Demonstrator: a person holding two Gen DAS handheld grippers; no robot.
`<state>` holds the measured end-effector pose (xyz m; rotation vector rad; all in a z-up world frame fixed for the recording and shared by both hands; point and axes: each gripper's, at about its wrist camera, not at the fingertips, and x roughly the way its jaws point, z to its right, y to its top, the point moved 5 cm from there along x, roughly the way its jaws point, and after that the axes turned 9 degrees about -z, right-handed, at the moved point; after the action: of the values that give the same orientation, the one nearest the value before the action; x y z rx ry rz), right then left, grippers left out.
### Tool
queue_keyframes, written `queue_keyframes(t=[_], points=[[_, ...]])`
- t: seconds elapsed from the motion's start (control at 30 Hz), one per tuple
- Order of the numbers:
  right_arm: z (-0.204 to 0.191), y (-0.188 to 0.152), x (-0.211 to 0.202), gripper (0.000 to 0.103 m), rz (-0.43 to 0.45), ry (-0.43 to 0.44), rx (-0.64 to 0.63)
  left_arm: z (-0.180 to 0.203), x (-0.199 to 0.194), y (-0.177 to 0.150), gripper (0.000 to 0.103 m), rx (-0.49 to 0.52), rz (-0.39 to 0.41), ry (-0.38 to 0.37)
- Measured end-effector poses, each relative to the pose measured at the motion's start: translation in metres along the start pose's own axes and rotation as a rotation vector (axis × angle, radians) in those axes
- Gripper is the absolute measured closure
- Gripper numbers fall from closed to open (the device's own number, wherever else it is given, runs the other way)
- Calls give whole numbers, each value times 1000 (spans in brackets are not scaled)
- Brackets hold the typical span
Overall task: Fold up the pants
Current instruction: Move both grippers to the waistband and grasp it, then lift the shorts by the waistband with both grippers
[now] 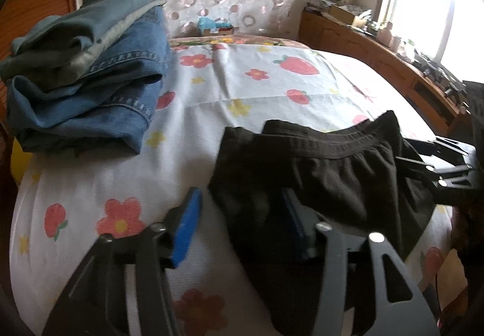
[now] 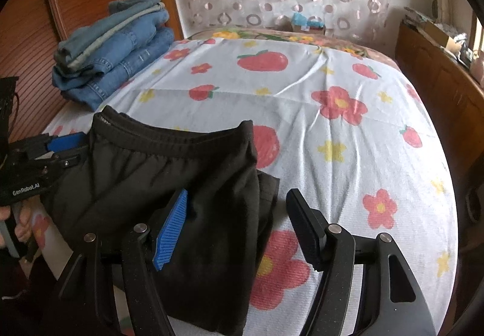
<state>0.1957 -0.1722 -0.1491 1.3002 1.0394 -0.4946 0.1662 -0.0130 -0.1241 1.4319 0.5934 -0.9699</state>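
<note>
Black pants (image 1: 326, 184) lie folded on the bed, with the elastic waistband on the far side; they also show in the right wrist view (image 2: 169, 181). My left gripper (image 1: 242, 215) is open at the pants' left edge: its left blue pad is over the sheet, and its right pad is over the black cloth. It shows at the left of the right wrist view (image 2: 65, 144). My right gripper (image 2: 239, 221) is open at the pants' right edge, the cloth lying between its fingers. It shows at the right of the left wrist view (image 1: 423, 154).
The bed (image 2: 348, 154) has a white sheet with strawberries and flowers. A stack of folded jeans (image 1: 87, 76) sits at the far left, near a wooden wall. A wooden cabinet (image 1: 378, 54) with clutter runs along the right under a bright window.
</note>
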Motion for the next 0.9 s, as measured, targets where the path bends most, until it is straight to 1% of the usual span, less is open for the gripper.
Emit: queue_keyframes(t=[0.23,0.3,0.37,0.4,0.47,0.6,0.8,0.9], points=[[-3,0,2,35,-1,-7,-16,0,1,3,46,29,-15,-6],[-3,0,2,41,2,-4,-15,-1,2,5,46,28,-27,-14],[-2,0,2,53,8,-1,-12,-1,1,6,46,23,-27,-27],[-2,0,2,55,10,2,-10,-2,1,6,47,19,-25,-34],[-2,-1,1,68,16,14,-4,-1,-1,5,48,17,-13,-50],[-2,-1,1,74,20,33,-5,1,0,5,50,16,-5,-66],[-4,-1,1,84,21,55,-8,2,2,8,58,20,-6,-107],[-5,-2,1,89,21,70,-11,3,2,7,66,25,-1,-129]])
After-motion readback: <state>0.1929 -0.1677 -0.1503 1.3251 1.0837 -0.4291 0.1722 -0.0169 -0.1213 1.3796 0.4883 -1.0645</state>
